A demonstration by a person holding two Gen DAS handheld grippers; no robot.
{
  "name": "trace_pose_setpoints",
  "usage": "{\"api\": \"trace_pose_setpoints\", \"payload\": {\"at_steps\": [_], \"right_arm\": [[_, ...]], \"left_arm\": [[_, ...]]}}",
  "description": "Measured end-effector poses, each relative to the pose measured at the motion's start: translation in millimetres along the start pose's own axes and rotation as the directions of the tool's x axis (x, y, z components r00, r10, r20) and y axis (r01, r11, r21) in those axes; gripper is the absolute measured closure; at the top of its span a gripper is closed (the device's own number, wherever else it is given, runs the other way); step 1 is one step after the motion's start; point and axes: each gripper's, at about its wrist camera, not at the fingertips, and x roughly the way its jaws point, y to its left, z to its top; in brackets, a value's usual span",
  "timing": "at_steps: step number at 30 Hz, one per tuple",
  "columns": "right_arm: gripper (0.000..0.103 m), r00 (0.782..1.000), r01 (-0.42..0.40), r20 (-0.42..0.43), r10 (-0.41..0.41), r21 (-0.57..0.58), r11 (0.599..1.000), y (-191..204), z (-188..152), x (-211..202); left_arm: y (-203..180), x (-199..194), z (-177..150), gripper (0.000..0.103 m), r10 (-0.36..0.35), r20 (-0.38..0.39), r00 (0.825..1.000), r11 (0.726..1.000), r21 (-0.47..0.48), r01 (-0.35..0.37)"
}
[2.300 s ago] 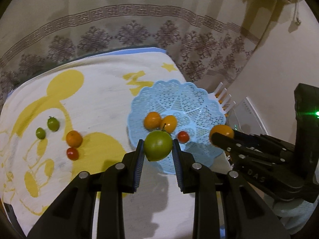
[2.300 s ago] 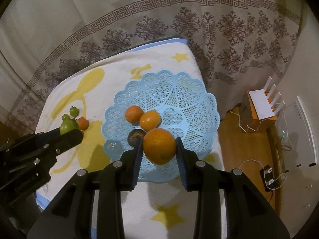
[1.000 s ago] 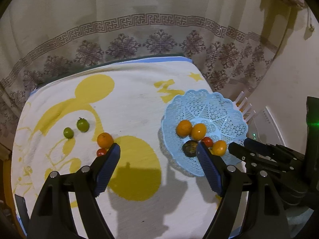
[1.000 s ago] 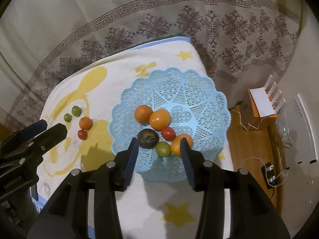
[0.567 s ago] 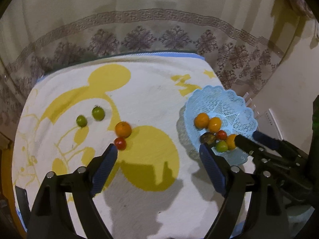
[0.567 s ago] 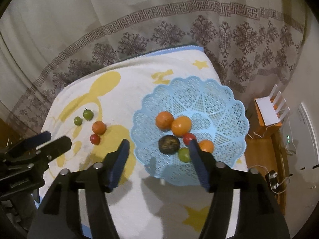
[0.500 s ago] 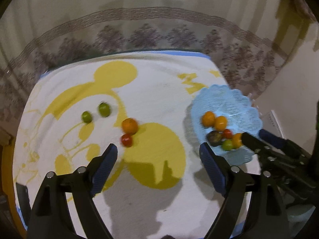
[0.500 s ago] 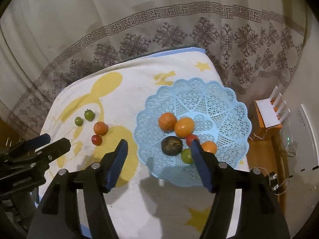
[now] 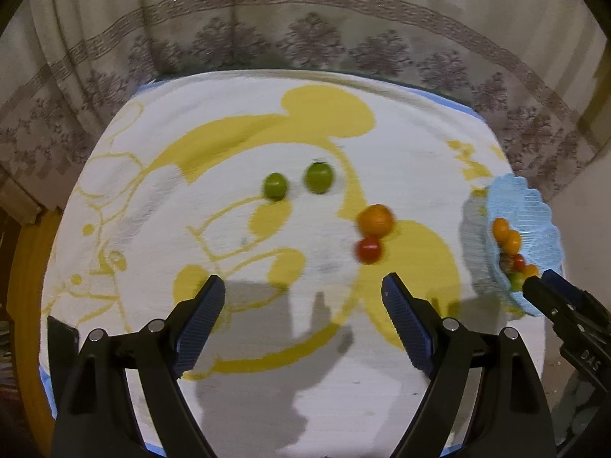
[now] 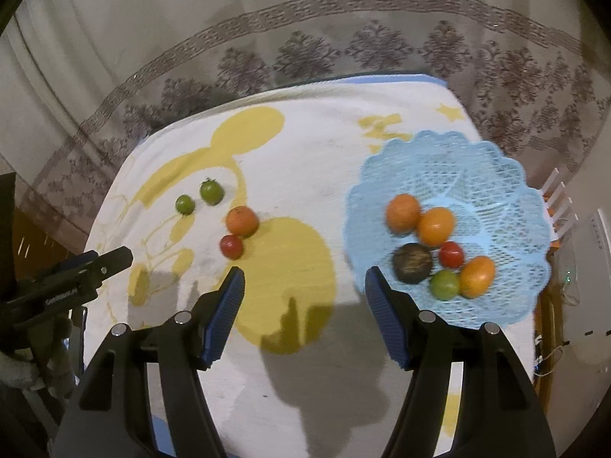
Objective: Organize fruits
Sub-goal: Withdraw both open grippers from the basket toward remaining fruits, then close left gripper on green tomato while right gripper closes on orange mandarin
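Note:
Two green fruits (image 9: 275,186) (image 9: 318,178), an orange (image 9: 375,220) and a red tomato (image 9: 368,250) lie on the white and yellow cloth (image 9: 267,122). My left gripper (image 9: 301,307) hangs open and empty above the cloth, nearer than those fruits. At the right stands the blue lattice basket (image 10: 492,168) with several fruits in it: two oranges (image 10: 403,212) (image 10: 436,226), a dark fruit (image 10: 412,263), a red tomato (image 10: 451,254), a green fruit (image 10: 444,284) and an orange fruit (image 10: 477,276). My right gripper (image 10: 304,290) is open and empty, just left of the basket.
A patterned curtain (image 10: 343,49) hangs behind the table. Off the table's right edge are a white router (image 10: 559,198) on an orange box and white devices on the floor. The cloth's near and left edges drop off to a wooden floor.
Both grippers let their fruits go into the basket and opened. Both then swung left away from the basket, the left one farther, so the loose fruits now sit ahead of it.

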Motion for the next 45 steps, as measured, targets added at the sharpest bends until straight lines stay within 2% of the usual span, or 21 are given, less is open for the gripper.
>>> {"api": "trace_pose_setpoints", "payload": {"at_steps": [10, 14, 25, 27, 35, 39, 41, 45], "right_arm": [[0.036, 0.999, -0.012, -0.052, 0.01, -0.032, 0.999, 49.4, 6.0, 47.1], [0.036, 0.998, -0.005, -0.066, 0.002, -0.039, 0.999, 63.3, 13.5, 68.0], [0.036, 0.992, 0.032, -0.124, -0.032, -0.001, 0.999, 65.9, 29.0, 115.8], [0.036, 0.99, 0.039, -0.133, -0.038, 0.002, 0.999, 65.4, 30.6, 122.0], [0.036, 0.987, 0.055, -0.15, -0.05, 0.028, 0.998, 62.8, 40.8, 140.1], [0.036, 0.987, 0.048, -0.157, -0.043, 0.03, 0.998, 66.4, 46.6, 147.9], [0.036, 0.986, 0.045, -0.161, -0.039, 0.029, 0.999, 67.9, 48.5, 152.4], [0.037, 0.984, 0.039, -0.178, -0.03, 0.046, 0.998, 66.9, 50.7, 161.5]], "left_arm": [[45.0, 31.8, 9.8, 0.019, 0.026, -0.045, 0.999, 1.0, 0.005, -0.026], [53.7, 51.3, 20.7, 0.019, 0.008, -0.06, 0.998, 1.0, 0.014, -0.008], [54.1, 110.7, 59.2, 0.02, -0.038, -0.088, 0.995, 0.996, 0.077, 0.045], [52.5, 120.2, 66.5, 0.024, -0.052, -0.094, 0.994, 0.994, 0.088, 0.06], [48.9, 148.0, 82.3, 0.053, -0.109, -0.134, 0.985, 0.988, 0.098, 0.122], [48.2, 152.8, 83.5, 0.062, -0.134, -0.134, 0.982, 0.983, 0.105, 0.148], [47.2, 151.6, 83.2, 0.073, -0.154, -0.131, 0.979, 0.979, 0.11, 0.169], [47.9, 147.8, 79.7, 0.075, -0.177, -0.131, 0.976, 0.976, 0.104, 0.191]]}}
